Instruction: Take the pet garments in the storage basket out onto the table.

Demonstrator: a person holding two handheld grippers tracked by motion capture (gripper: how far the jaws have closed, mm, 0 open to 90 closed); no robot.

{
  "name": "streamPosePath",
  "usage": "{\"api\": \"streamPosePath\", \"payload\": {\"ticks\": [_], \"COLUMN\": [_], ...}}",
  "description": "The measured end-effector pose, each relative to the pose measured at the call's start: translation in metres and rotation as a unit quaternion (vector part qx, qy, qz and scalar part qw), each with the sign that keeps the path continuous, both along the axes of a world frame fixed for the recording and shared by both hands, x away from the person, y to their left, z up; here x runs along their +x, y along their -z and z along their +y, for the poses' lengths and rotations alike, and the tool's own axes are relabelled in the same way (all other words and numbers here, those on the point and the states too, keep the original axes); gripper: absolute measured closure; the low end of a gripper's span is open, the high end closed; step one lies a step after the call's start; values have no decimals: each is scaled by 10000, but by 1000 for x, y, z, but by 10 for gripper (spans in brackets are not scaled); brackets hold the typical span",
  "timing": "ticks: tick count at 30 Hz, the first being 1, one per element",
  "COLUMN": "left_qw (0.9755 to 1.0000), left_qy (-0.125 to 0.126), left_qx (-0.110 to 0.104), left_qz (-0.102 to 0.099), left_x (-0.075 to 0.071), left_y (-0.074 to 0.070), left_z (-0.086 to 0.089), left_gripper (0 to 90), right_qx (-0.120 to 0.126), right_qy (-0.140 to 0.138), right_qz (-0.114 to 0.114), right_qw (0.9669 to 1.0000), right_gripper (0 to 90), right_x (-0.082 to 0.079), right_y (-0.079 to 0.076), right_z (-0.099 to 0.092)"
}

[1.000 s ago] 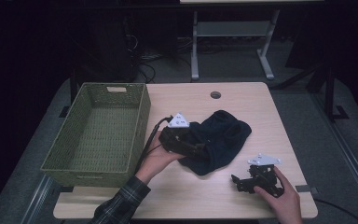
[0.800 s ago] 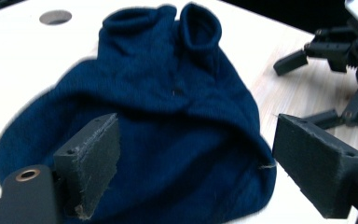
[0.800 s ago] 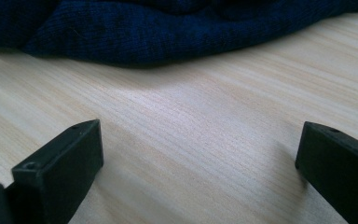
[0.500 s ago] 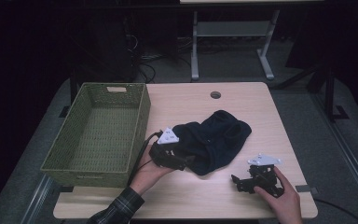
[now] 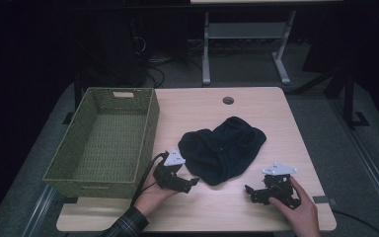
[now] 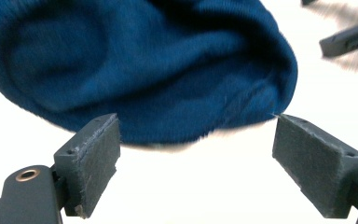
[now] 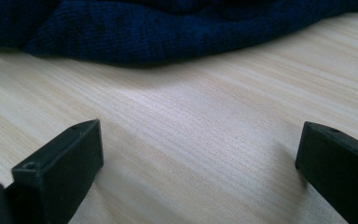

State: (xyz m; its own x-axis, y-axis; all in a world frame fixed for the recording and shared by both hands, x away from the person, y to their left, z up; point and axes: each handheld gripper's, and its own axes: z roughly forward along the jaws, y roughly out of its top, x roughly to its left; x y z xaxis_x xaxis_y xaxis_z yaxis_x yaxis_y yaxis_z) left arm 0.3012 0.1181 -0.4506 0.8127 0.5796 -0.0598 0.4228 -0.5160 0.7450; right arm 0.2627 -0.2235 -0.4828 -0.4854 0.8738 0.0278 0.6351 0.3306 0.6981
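Nearest the person, the right hand-held gripper (image 5: 254, 192) rests low on the pale wood-grain surface (image 5: 276, 128), in front of and to the right of the dark blue knit garment (image 5: 223, 148). Its jaws stand wide apart with nothing between them, only bare wood, and they are cut off at the bottom corners of the right gripper view. The hand wrapped round its body hides much of it in the high view.

The left hand-held gripper (image 5: 190, 182) sits just in front of the garment's left end, apart from the fabric. Its jaws are also spread wide and hold nothing; the flat grey pads (image 6: 98, 149) look felt-like and rough. In the left gripper view the garment's near edge lies just beyond the jaw tips, blurred, over a washed-out white surface.

The garment is a soft, ribbed, crumpled heap, rounded like a lump, lying mid-surface; what kind of clothing it is cannot be made out.

Left of the garment stands a green woven basket (image 5: 148, 123), rectangular, with a handle slot in its far wall. Beyond the garment, a round hole (image 5: 228, 100) is set near the surface's far edge.
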Motion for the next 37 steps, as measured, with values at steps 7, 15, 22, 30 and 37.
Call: {"api": "streamPosePath", "payload": {"ticks": [7, 15, 22, 30, 37], "left_qw": [9994, 9985, 9990, 9994, 9994], "left_qy": [23, 38, 11, 0, 1], "left_qx": [337, 520, 438, 330, 331], "left_qz": [35, 170, -50, -118, -115], "left_x": [-2, -3, -5, -5, -5], "left_y": [9, 20, 25, 28, 27], "left_z": [-3, -4, -3, -2, -2], "left_gripper": [146, 140, 129, 129, 129], "right_qx": [-1, 1, 1, 1, 1], "right_qy": [-2, 0, 0, -2, -4], "right_qz": [-1, 0, 2, 0, -1], "right_qw": [10000, 10000, 10000, 10000, 10000], "right_gripper": [5, 5, 4, 4, 5], "right_x": [0, 0, 0, 0, 0], "right_y": [0, 0, 0, 0, 0], "right_z": [0, 0, 0, 0, 0]}}
